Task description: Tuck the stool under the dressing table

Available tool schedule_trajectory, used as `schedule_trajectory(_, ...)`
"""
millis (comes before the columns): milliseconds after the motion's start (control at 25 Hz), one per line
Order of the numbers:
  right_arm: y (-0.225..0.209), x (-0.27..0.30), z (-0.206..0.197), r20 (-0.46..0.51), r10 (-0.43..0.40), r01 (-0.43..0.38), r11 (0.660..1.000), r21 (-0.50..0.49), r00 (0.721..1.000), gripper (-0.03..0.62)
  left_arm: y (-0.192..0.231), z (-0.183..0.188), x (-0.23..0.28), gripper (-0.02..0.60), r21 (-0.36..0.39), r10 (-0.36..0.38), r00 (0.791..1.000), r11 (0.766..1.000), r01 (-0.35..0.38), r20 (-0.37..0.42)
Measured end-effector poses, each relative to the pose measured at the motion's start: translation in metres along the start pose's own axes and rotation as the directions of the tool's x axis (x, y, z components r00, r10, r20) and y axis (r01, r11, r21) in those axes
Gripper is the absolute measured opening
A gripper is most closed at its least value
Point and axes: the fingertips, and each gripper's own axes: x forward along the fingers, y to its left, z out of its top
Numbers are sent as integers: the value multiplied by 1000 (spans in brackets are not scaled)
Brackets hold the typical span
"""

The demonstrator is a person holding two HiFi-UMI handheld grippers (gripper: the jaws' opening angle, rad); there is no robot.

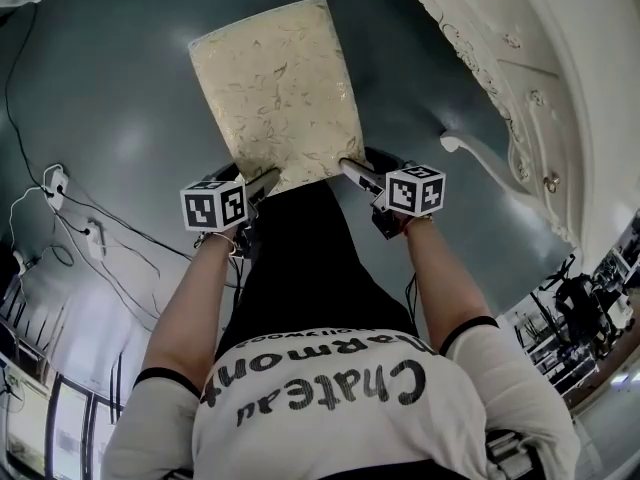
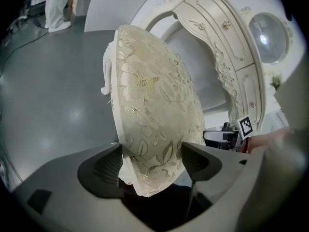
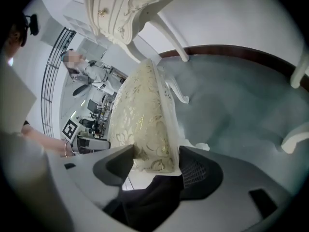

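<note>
the stool (image 1: pixel 275 78) stands on the grey floor (image 1: pixel 100 88), out in the open and just beside the white carved dressing table (image 1: pixel 520 88), not under it. the left tool (image 2: pixel 149 161) has its jaws spread wide with the near left corner of the cream patterned seat between them. the right tool (image 3: pixel 152 161) is closing on the near right corner, which fills the gap between its jaws.

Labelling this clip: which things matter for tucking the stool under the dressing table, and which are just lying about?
Job: stool; dressing table; left gripper and right gripper, seat edge between each one's jaws, the right's closing.
Lying about: cabled white adapters.
</note>
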Motion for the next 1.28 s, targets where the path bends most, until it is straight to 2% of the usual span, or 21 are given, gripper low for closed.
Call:
schedule_trajectory(120,-14,-13,-11,53,-20,13,993,120,998,311,-15,21,12,370,130,-31,999,991,34,-27)
schedule_trajectory(200,-24,-21,-21,98,-37,15,977,213,995,308,-27,35,21,370,222,-51,997,973,61,-51)
schedule_trajectory(360,-41,-37,-35,206,-84,-7,913,407,975,308,-57,63,46,370,382,-77,992,917,111,-105)
schedule_trajectory(520,-42,-49,-34,312,-158,-31,851,524,937,308,-81,87,56,370,488,-102,986,859,154,-132)
schedule_trajectory(760,-75,-73,-20,419,-277,-46,787,615,865,308,-120,114,90,370,557,-157,980,807,197,-118)
schedule_trajectory(960,-91,-84,5,490,-325,-66,778,625,809,308,-139,145,104,370,596,-251,968,774,213,-20)
schedule_trajectory(1120,-96,-88,24,549,-352,-88,778,622,758,307,-146,168,106,370,621,-267,960,768,157,89)
schedule_trajectory(1280,-99,-89,43,598,-376,-125,767,630,707,298,-149,194,102,370,618,-248,945,783,67,212)
